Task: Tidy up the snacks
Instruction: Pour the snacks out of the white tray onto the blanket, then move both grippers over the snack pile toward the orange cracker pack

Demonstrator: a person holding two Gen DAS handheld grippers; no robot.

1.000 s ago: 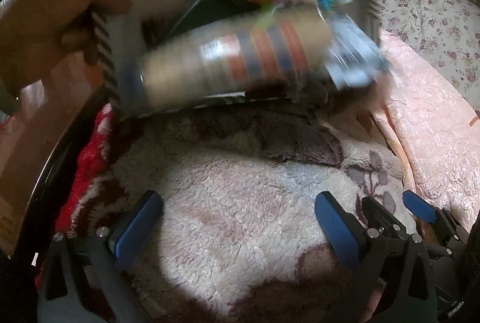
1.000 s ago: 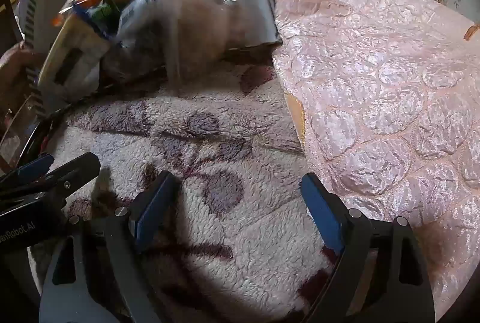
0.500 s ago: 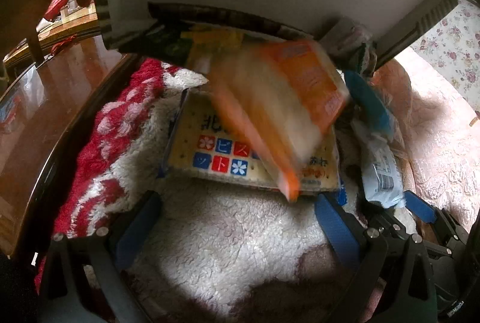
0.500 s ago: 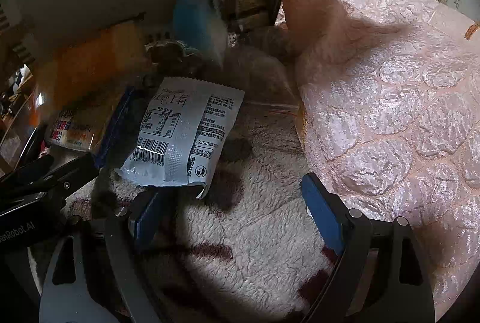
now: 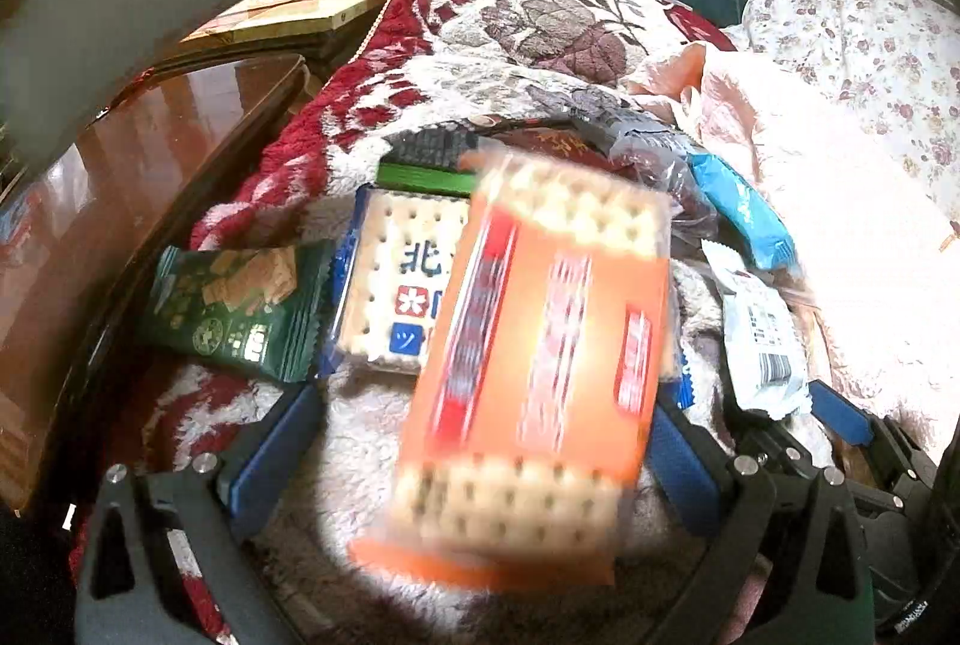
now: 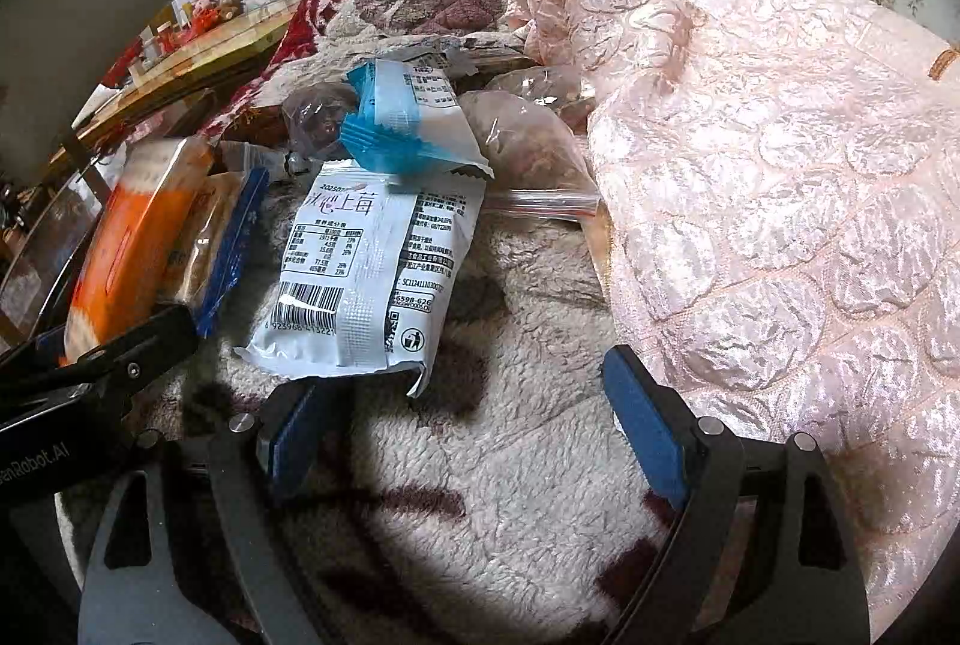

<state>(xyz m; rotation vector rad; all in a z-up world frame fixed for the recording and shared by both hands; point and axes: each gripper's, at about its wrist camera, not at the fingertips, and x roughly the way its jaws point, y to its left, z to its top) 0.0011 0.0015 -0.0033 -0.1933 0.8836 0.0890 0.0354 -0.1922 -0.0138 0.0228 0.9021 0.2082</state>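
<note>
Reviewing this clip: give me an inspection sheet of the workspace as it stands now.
Surface: fleece blanket, patterned, pink quilt to its right.
Job's things: orange cracker pack, blurred, over a blue-edged cracker pack; green pack to their left; white pouch under a blue-white packet; clear bags behind.
Clutter: nothing seen.
Grippers: left gripper open; right gripper open; both empty.
Cables: nothing seen.
Surroundings: wooden table at left.
</note>
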